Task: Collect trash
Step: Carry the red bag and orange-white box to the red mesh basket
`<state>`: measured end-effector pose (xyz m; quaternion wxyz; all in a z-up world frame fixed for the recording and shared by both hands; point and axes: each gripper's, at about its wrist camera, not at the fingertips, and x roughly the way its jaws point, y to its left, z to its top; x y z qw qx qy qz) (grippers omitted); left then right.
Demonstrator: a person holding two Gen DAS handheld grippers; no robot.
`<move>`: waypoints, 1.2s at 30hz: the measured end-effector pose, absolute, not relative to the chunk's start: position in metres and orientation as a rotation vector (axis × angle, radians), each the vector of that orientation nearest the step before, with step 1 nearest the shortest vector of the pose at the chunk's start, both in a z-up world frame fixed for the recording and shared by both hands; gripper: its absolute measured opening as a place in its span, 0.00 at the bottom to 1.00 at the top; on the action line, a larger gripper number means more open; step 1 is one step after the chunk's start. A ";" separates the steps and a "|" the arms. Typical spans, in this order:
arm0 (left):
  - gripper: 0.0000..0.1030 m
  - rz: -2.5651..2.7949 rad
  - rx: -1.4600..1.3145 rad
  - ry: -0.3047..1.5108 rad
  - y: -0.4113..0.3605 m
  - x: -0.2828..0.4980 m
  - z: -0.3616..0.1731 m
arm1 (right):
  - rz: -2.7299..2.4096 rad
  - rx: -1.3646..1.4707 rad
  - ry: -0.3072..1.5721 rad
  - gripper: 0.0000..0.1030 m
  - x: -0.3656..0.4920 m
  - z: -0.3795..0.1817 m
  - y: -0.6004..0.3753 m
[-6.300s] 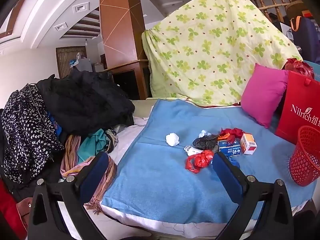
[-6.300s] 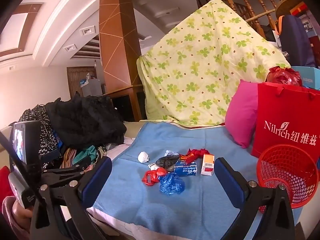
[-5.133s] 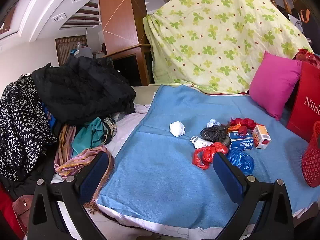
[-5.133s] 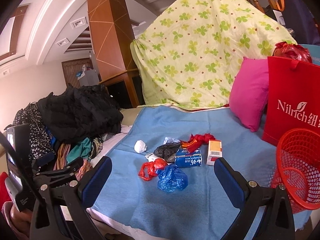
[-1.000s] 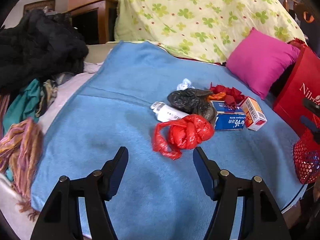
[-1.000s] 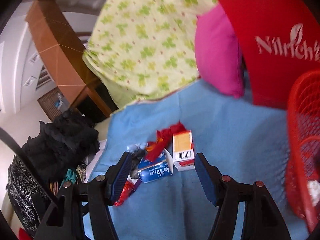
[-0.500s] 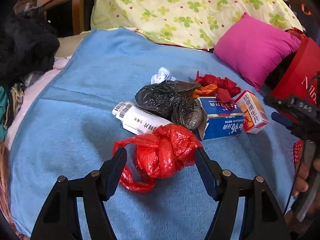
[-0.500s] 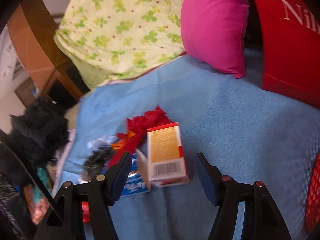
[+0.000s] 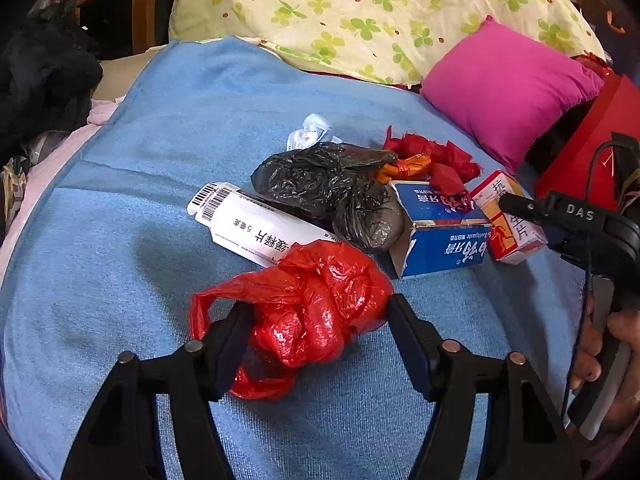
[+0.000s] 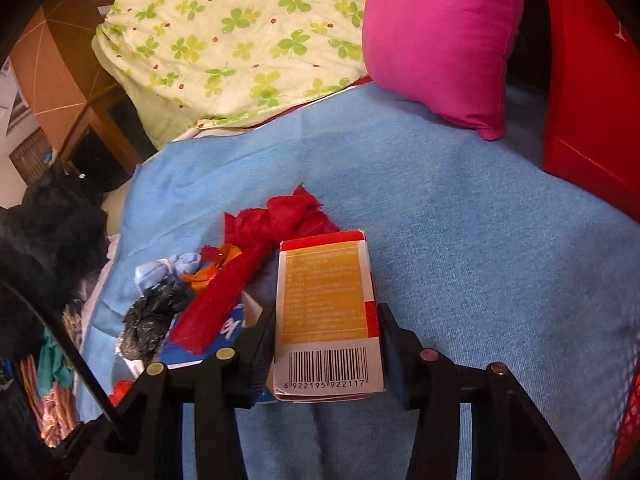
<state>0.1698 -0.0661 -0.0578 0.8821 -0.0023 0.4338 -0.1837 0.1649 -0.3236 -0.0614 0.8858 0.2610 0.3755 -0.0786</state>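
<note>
left wrist view: two grabs closing at once, either could slip

left gripper (image 9: 316, 316) fingers are closing around the red plastic bag (image 9: 312, 308) low in the frame, on the blue blanket (image 9: 120, 248); slick film may squeeze out. right gripper (image 10: 326, 344), bottom centre of its frame, closes on the orange box (image 10: 326, 316); its left finger is wedged against the blue box (image 10: 208, 340) and may drag it.

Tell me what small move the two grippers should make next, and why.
Probably finish closing both. The left gripper has its jaws closing around the red plastic bag, and the right gripper has its jaws closing on the orange box. Each item already sits between the jaws, flat on the blue blanket, so a firm pinch should come before lifting.
</note>
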 end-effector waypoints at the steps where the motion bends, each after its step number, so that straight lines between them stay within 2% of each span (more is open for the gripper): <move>1: 0.63 -0.384 -0.004 0.901 -0.065 0.169 -0.058 | -0.163 0.542 0.773 0.49 0.162 -0.059 -0.324; 9: 0.55 -0.386 0.018 0.884 -0.060 0.155 -0.056 | -0.137 0.529 0.719 0.49 0.130 -0.031 -0.322; 17: 0.55 -0.372 0.003 0.848 -0.052 0.126 -0.043 | -0.078 0.510 0.667 0.49 0.086 -0.002 -0.315; 24: 0.55 -0.351 0.030 0.716 -0.062 0.079 -0.014 | -0.035 0.486 0.612 0.49 0.050 0.019 -0.307; 36: 0.55 -0.422 0.097 0.595 -0.121 0.017 0.046 | -0.011 0.473 0.465 0.49 -0.027 0.049 -0.318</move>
